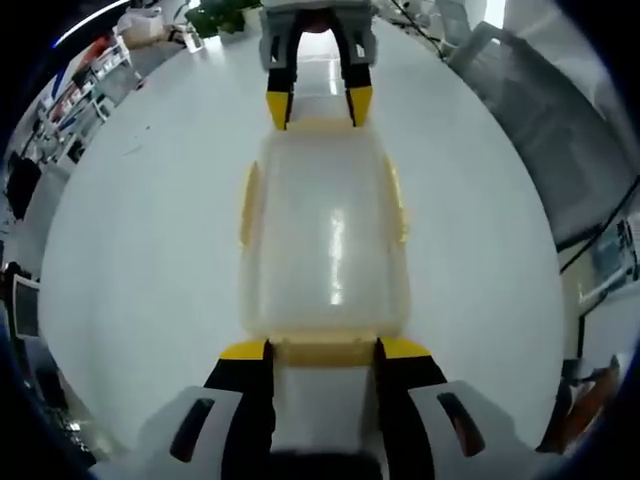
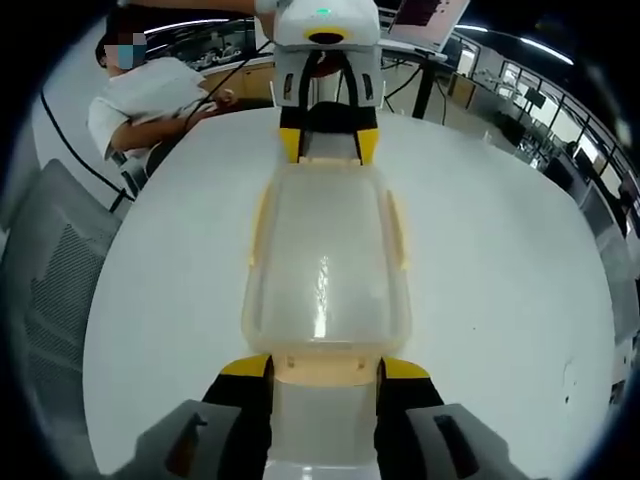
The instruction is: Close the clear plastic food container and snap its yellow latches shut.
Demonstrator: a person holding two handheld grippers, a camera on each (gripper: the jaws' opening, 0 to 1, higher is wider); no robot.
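The clear plastic container (image 1: 325, 230) lies lengthwise on the white table with its lid on. Yellow side latches (image 1: 248, 205) run along both long edges. My left gripper (image 1: 322, 350) holds the near yellow end latch (image 1: 322, 352) snugly between its jaws. At the far end, my right gripper (image 1: 320, 108) straddles the opposite end latch. In the right gripper view the same container (image 2: 325, 270) runs away from my right gripper (image 2: 325, 368), whose jaws hug the near end latch (image 2: 325, 370). My left gripper (image 2: 328, 145) faces it at the far end.
The white table (image 1: 150, 250) stretches wide on both sides of the container. A person in a white top (image 2: 150, 90) sits at the far left edge. A grey mesh chair (image 2: 50, 280) stands at the left, and desks with cables (image 2: 440, 70) lie beyond.
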